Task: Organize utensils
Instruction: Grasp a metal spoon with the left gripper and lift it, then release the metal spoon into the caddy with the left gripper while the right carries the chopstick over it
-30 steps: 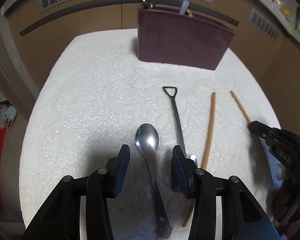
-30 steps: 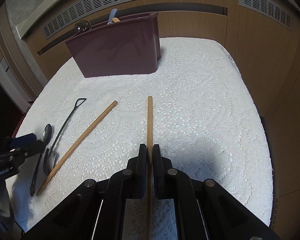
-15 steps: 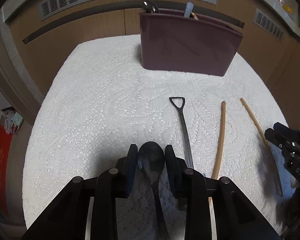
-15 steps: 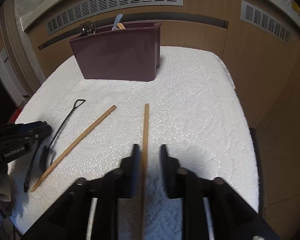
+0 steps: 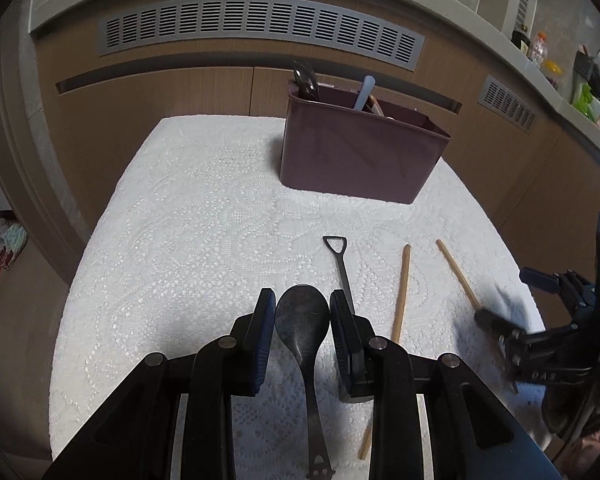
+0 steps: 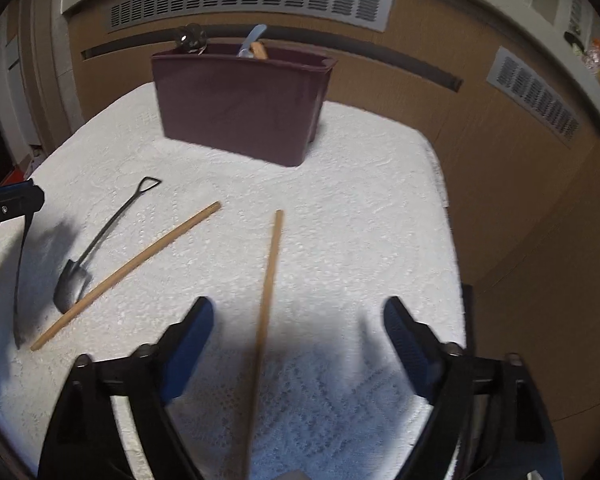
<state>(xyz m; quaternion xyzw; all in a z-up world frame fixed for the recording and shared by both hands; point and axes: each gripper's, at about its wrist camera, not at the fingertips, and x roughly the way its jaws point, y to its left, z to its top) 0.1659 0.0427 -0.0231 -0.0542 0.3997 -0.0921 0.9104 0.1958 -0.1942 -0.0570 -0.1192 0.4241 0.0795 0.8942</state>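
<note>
My left gripper [image 5: 302, 316] is shut on a metal spoon [image 5: 303, 320], its bowl between the blue pads, lifted above the white lace cloth [image 5: 204, 216]. My right gripper [image 6: 298, 328] is open wide; a wooden chopstick [image 6: 269, 276] lies on the cloth between its fingers, untouched. A second chopstick [image 6: 128, 274] lies to the left beside a small shovel-shaped spoon [image 6: 100, 240]. The maroon utensil holder [image 5: 360, 152] stands at the back with a few utensils in it; it also shows in the right wrist view [image 6: 240, 100].
Wooden cabinet fronts with grey vents [image 5: 260, 32] surround the table. The cloth's right edge [image 6: 448, 216] drops off close to the right gripper. The left gripper with the hanging spoon shows at the left edge of the right wrist view [image 6: 8, 204].
My left gripper closed on the spoon and lifted it off the cloth. My right gripper opened wide and let go of the chopstick, which now lies on the cloth.
</note>
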